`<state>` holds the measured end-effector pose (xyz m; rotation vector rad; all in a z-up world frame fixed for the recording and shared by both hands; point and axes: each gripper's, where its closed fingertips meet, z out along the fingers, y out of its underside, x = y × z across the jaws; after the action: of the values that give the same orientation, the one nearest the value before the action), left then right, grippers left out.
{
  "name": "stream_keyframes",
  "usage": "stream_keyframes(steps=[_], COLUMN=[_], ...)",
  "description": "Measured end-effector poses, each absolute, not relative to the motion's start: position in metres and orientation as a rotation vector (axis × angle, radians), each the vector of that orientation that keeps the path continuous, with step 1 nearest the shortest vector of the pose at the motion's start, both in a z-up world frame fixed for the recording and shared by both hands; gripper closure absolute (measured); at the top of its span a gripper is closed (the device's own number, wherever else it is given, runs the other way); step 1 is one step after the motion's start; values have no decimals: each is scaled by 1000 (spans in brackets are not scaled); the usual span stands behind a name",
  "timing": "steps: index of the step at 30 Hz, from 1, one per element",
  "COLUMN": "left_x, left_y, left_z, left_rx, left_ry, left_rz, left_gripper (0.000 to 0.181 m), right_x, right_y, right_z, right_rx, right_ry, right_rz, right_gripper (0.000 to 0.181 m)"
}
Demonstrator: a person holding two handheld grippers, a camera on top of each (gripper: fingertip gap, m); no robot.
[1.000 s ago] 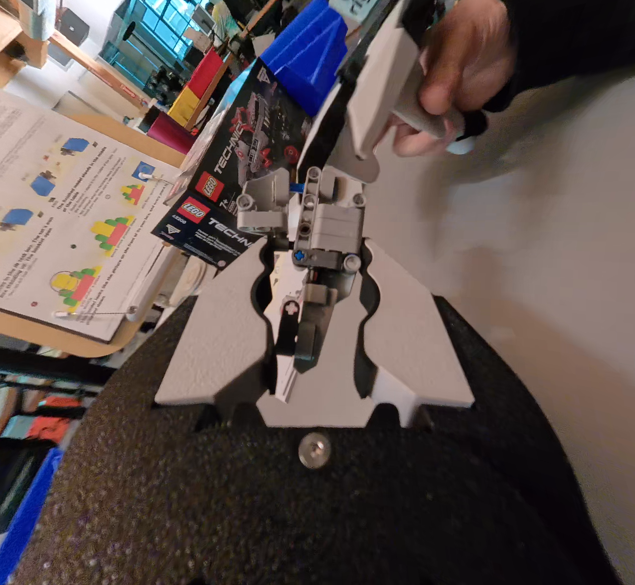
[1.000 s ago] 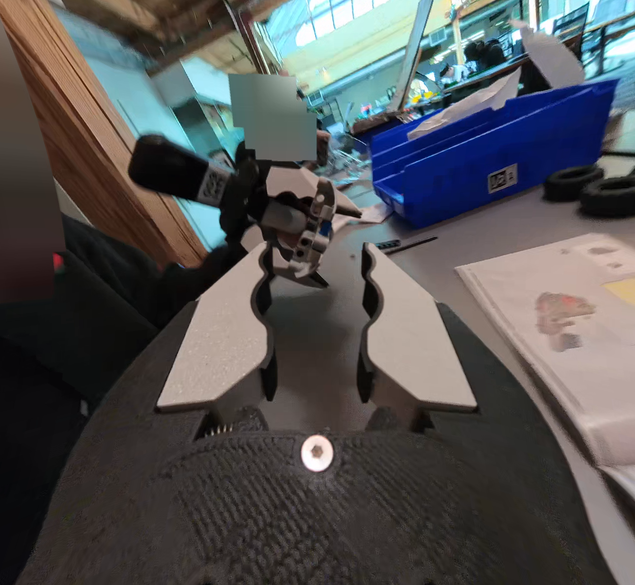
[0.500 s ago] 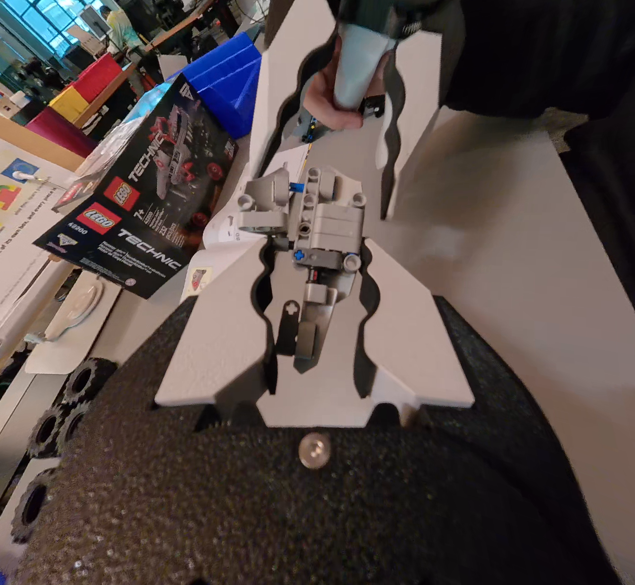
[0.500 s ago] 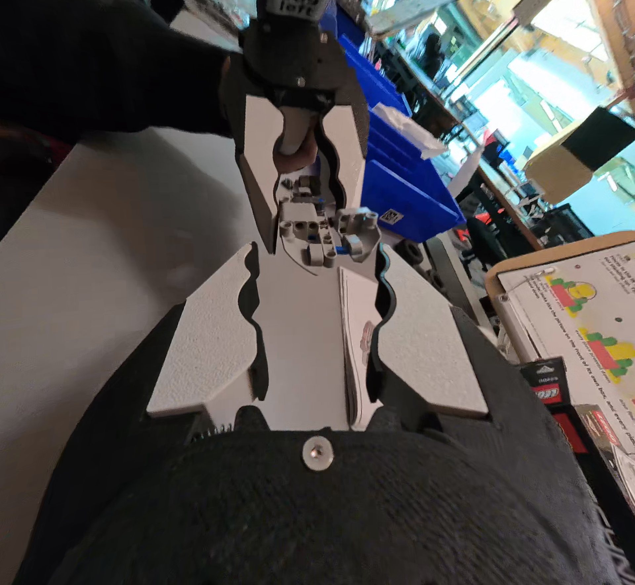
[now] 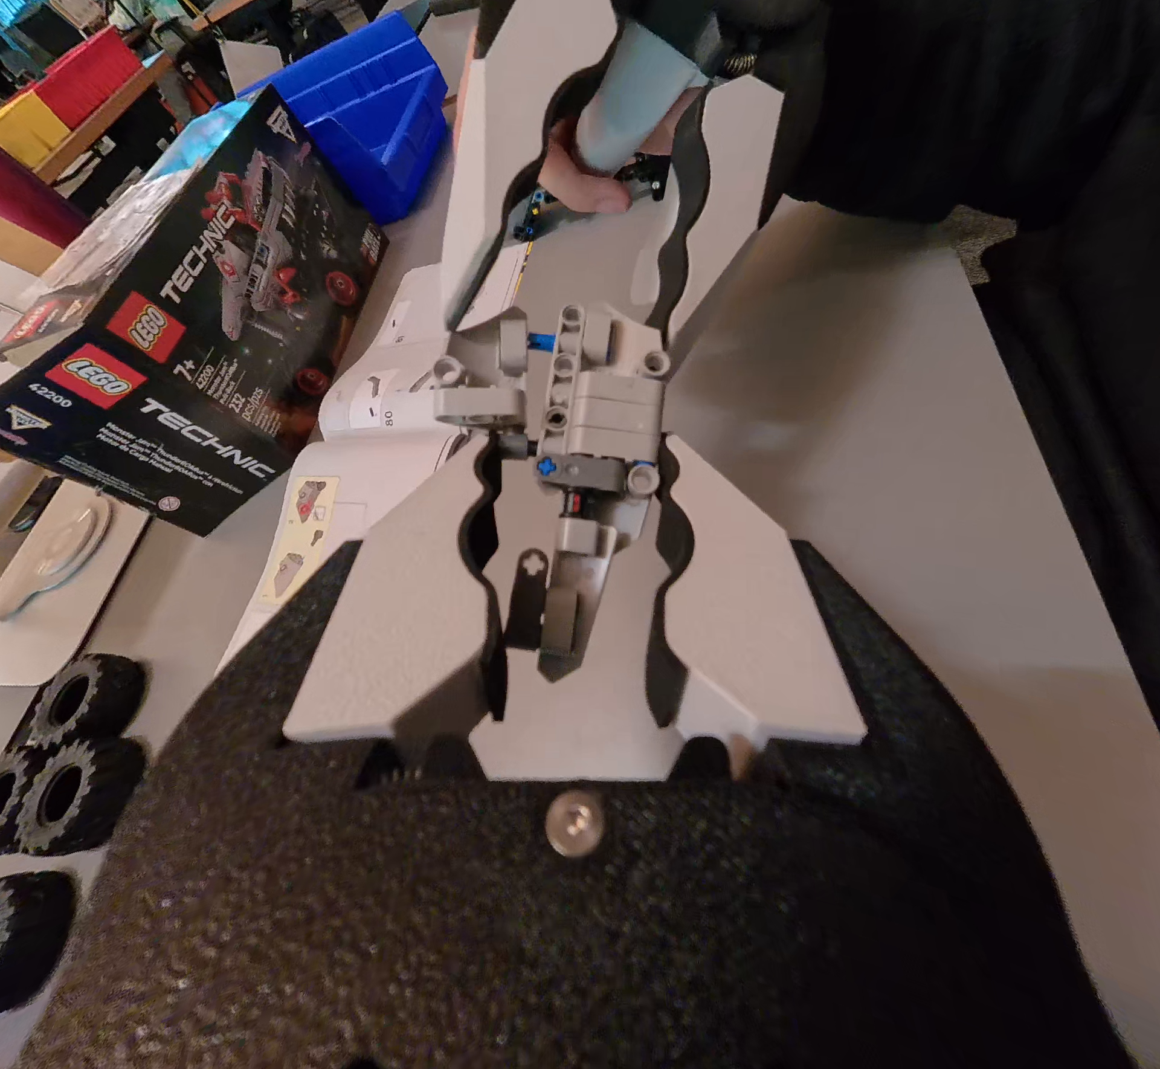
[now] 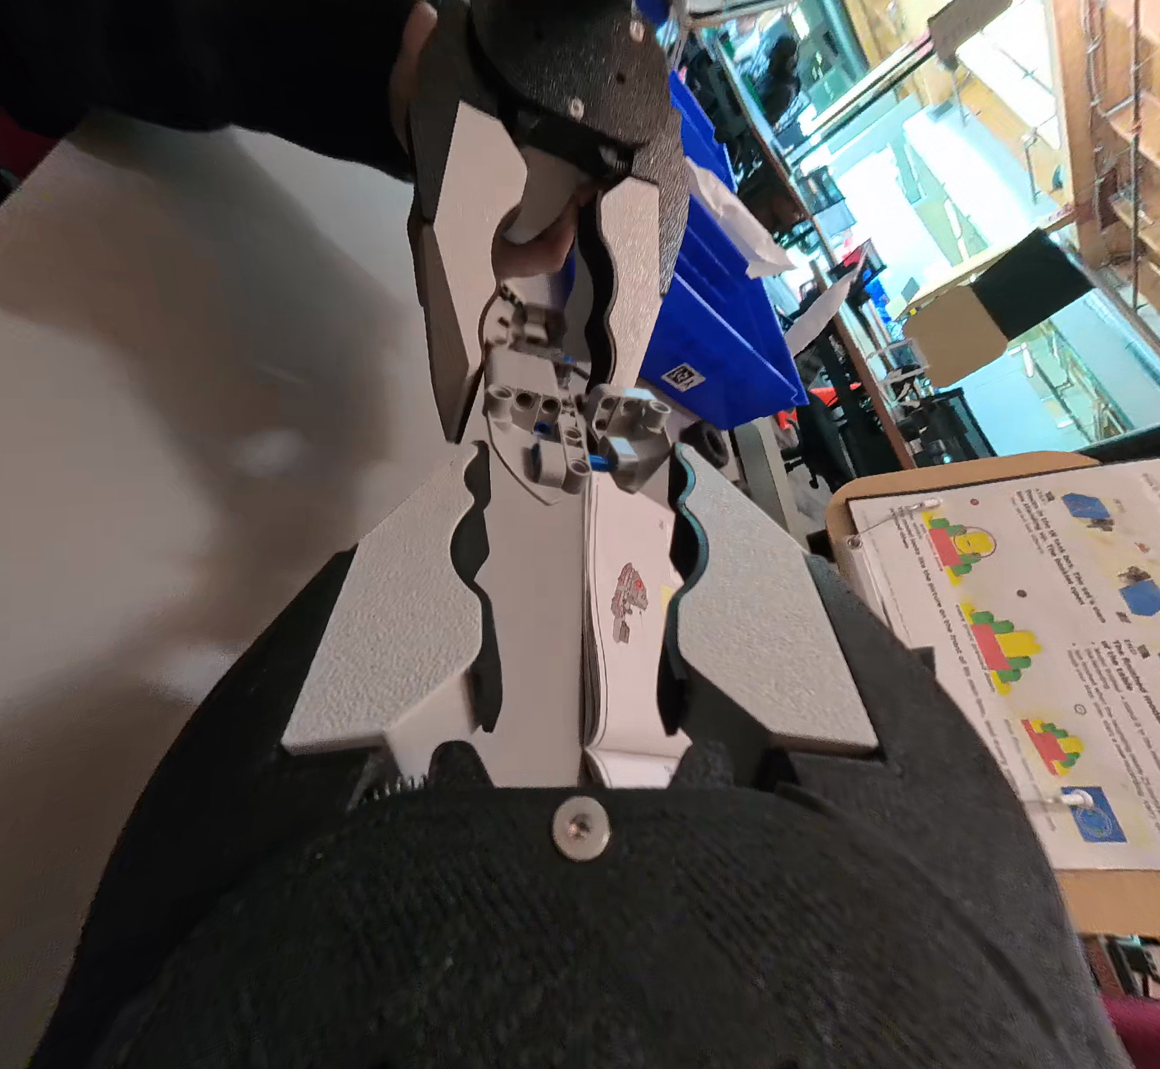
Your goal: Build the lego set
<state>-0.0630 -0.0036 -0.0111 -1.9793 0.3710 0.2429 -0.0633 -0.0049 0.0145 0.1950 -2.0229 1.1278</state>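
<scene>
While the grey table (image 5: pixel 847 386) fills the ground under both tools, the set box (image 5: pixel 188 361) lies left of the left gripper (image 5: pixel 574 455), beside the open instruction booklet (image 5: pixel 383 398). That gripper's jaws are closed on the grey lego assembly (image 5: pixel 584 411), clamped near its lower part. Opposite it, the right gripper (image 6: pixel 574 461) stands wide apart, empty, its tips just beside the assembly's top.

Grey wavy-edged tongs (image 5: pixel 574 461) (black sleeves (image 5: pixel 979 72))

The black tyres (image 5: pixel 59 756) run off the left edge, and the set box (image 5: pixel 182 342) hides the tabletop behind it.
</scene>
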Motion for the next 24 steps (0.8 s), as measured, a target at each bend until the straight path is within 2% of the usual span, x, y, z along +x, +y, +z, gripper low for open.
stream_keyframes(steps=[19, 20, 24], left_x=[-54, -53, -68], left_y=[-3, -2, 0], left_z=[-6, -6, -12], left_rx=[-1903, -1903, -1944], left_ry=[211, 206, 164], left_rz=[-121, -132, -12], left_gripper=[135, 135, 135], right_x=[-68, -70, -76], right_y=[-1, 1, 5], right_z=[17, 18, 13], right_rx=[155, 136, 101], right_ry=[-1975, -1970, -1976], right_rz=[1225, 1226, 1226], right_gripper=[153, 163, 146])
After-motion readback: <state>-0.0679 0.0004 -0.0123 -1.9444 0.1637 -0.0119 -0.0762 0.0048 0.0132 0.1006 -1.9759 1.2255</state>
